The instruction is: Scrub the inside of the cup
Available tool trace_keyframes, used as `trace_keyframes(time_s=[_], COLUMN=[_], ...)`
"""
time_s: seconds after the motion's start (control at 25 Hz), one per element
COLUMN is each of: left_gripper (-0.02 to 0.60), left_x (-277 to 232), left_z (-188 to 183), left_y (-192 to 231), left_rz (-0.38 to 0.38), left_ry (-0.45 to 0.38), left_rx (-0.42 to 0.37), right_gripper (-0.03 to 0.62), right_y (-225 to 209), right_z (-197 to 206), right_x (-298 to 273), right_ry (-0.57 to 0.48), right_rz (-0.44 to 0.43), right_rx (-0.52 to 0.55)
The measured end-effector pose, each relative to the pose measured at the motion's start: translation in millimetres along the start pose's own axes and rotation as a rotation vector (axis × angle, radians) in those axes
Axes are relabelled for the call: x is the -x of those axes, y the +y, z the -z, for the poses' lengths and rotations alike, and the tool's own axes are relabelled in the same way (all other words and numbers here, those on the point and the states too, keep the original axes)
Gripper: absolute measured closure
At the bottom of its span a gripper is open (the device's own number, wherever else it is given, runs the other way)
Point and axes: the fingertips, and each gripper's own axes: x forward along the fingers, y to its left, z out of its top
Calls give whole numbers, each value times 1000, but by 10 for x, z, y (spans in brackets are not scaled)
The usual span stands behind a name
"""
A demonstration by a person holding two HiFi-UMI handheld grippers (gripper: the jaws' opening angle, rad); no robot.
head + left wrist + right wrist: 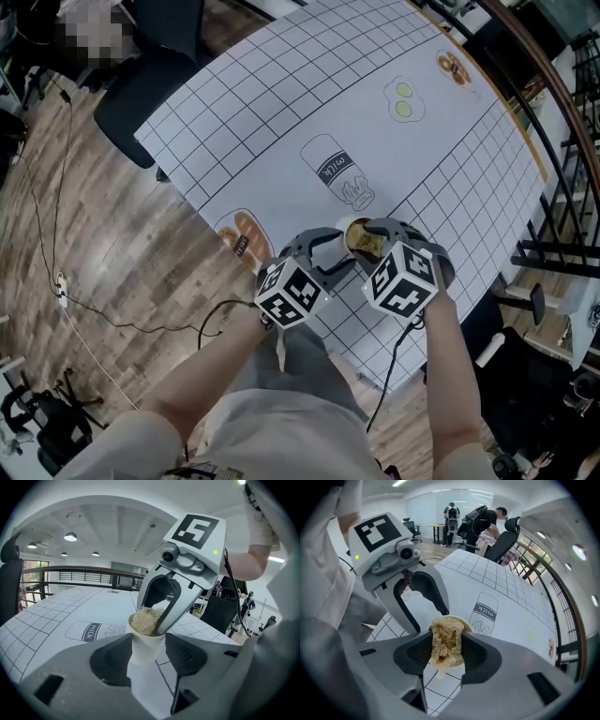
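Grip status: the left gripper (330, 255) is clamped on a small white paper cup (146, 654) over the white gridded tabletop (281, 103). The right gripper (446, 645) pinches a tan fibrous scrubbing pad (446, 634), which is pressed into the cup mouth. The pad hides the cup interior. The left jaws cut off the cup base. In the head view, the grippers cover most of the cup.

Lighting is bright and even throughout. Round ceiling lamps (70, 536) above the table (42, 616) supply it, one flaring to a white spot. The table's white top runs close to glare in the head view, and shadows on it are faint and soft-edged. Both gripper views bend strongly toward dark, vignetted corners (fisheye lens), with the nearest foreground below the table edge slightly soft.
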Motion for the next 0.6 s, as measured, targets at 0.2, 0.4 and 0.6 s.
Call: trace_keyframes(time_s=[0.2, 0.4, 0.6], left_gripper=[373, 373, 373], left_x=[-20, -24, -16], left_z=[0, 8, 11], left_y=[-40, -66, -59], left_rz=[7, 1, 2], left_ry=[10, 14, 14], left_rx=[-21, -12, -8], right_gripper=[425, 425, 425], right_y=[-58, -73, -15], right_z=[100, 113, 43], right_x=[-87, -111, 34], right_ry=[45, 79, -5], right_rz=[1, 28, 14], right_rx=[-333, -401, -297])
